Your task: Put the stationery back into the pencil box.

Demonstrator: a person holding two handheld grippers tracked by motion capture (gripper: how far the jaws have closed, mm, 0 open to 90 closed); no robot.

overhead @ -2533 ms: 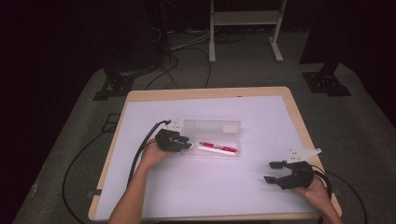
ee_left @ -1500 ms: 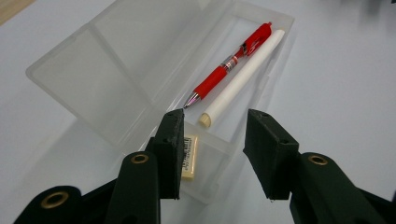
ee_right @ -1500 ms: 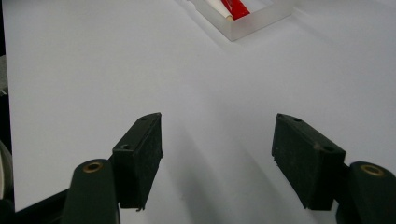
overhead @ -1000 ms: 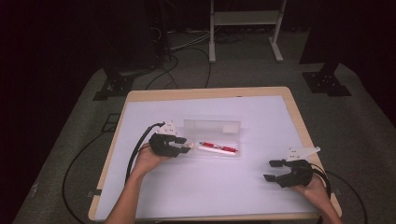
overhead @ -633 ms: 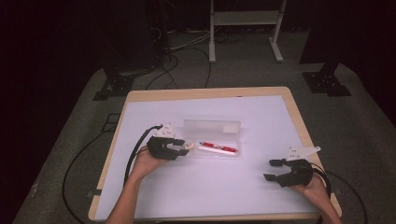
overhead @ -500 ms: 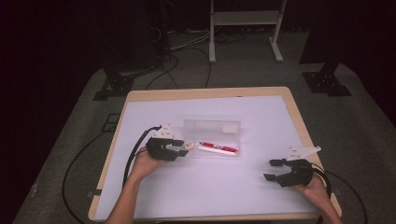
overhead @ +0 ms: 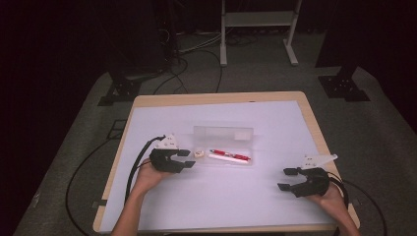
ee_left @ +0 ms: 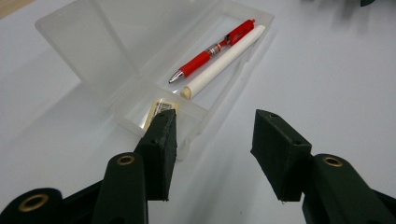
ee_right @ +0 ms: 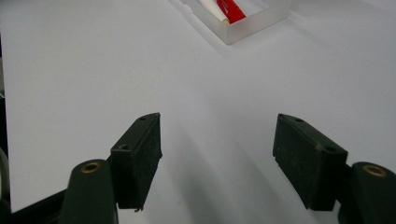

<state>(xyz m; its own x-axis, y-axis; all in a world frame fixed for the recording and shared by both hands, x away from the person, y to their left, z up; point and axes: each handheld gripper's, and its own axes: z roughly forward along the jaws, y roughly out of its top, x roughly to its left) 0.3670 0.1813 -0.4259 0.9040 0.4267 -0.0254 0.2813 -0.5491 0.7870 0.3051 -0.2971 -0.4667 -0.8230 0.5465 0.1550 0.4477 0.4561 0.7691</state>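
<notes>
Start at the left gripper, just in front of the left end of the clear rectangular plastic pencil case. Read its jaws as spread, having just been opening, with nothing pinched between the pads. Note the left-hand pad overlapping the case's near corner in the left gripper view; cannot tell whether touching or merely in front.

Locate the right gripper well apart from the case, to its right and nearer the person. Read its jaws as spread wide over bare white table sheet, gripping nothing.

Inspect the case tray next:
- 1 small pale block with a printed label at the left end, partly hidden behind the pad;
- 1 red plastic pen with a silver tip along the tray;
- 1 white pen-shaped stick touching the red pen, on the side away from the lid.

Treat loading as probably complete: 3 items inside, none loose beside the case. Treat closing as outstanding, the hinged lid standing open at the far side.
</notes>
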